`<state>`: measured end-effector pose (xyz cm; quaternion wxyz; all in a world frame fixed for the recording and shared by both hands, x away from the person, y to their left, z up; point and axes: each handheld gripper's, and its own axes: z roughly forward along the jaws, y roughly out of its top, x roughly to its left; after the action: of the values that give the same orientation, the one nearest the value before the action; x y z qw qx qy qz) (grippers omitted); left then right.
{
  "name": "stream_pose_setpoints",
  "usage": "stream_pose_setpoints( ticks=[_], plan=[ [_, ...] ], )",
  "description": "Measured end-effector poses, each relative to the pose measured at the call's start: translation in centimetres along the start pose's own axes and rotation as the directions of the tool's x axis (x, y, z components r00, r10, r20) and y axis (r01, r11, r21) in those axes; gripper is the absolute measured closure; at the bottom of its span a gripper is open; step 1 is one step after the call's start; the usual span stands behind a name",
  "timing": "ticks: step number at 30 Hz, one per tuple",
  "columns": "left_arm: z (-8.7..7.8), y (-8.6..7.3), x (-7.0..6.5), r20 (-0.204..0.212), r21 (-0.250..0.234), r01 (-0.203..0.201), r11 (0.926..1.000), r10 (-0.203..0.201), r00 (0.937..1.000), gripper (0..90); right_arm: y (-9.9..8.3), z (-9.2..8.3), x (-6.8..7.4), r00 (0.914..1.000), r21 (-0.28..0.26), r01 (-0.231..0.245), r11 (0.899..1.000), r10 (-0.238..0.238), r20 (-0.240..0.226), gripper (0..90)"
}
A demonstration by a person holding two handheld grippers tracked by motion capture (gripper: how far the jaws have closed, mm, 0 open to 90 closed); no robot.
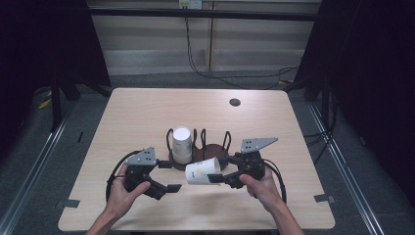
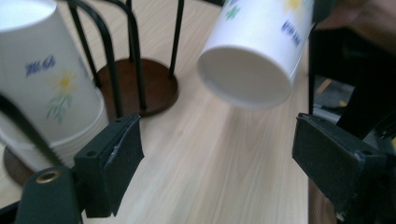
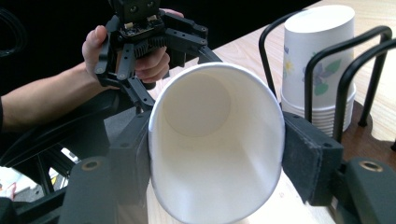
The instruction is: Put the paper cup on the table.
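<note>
A white paper cup with flower print lies on its side above the table, held by my right gripper, whose jaws press on both sides of its rim. The cup's base faces my left gripper, which stands open just short of it with nothing between its jaws. A stack of upturned paper cups stands in a black wire holder with a brown round base. In the right gripper view the stack is at the upper right.
The wooden table has a dark round hole near its far edge. Cables run across the floor behind it. The person's hands hold both grippers near the table's front edge.
</note>
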<state>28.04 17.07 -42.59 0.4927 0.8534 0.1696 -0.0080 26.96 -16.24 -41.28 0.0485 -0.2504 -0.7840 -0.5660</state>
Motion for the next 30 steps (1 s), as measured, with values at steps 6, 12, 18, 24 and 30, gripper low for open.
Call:
stream_pose_setpoints(
  ticks=[6, 12, 18, 24, 30],
  plan=[
    [-0.6, -1.3, 1.0, -0.064, 0.009, 0.07, 0.9975, -0.069, 0.9955, 17.3, -0.2, -1.2, -0.3, 0.9993, 0.022, 0.0, 1.0, -0.001, 0.038, 31.9],
    [-1.8, -1.6, 1.5, -0.097, -0.008, 0.089, 0.996, -0.089, 0.9913, 17.3, -0.6, -2.2, -0.4, 0.9969, 0.031, -0.012, 0.999, 0.009, 0.078, 32.0],
    [-2.5, -2.4, 1.8, -0.109, 0.026, 0.088, 0.9958, -0.084, 0.9904, 17.3, -0.7, -3.0, -0.3, 0.9945, 0.045, -0.02, 0.999, 0.015, 0.103, 32.0],
    [-2.6, -2.7, 1.8, -0.126, 0.033, 0.099, 0.9946, -0.094, 0.9875, 17.3, -1.0, -3.8, -0.7, 0.991, 0.045, -0.034, 0.998, 0.028, 0.131, 32.0],
    [-2.5, -2.8, 1.6, -0.15, 0.046, 0.096, 0.9943, -0.088, 0.9847, 17.3, -1.6, -4.9, -1.2, 0.9845, 0.053, -0.051, 0.997, 0.041, 0.171, 32.0]
  ],
)
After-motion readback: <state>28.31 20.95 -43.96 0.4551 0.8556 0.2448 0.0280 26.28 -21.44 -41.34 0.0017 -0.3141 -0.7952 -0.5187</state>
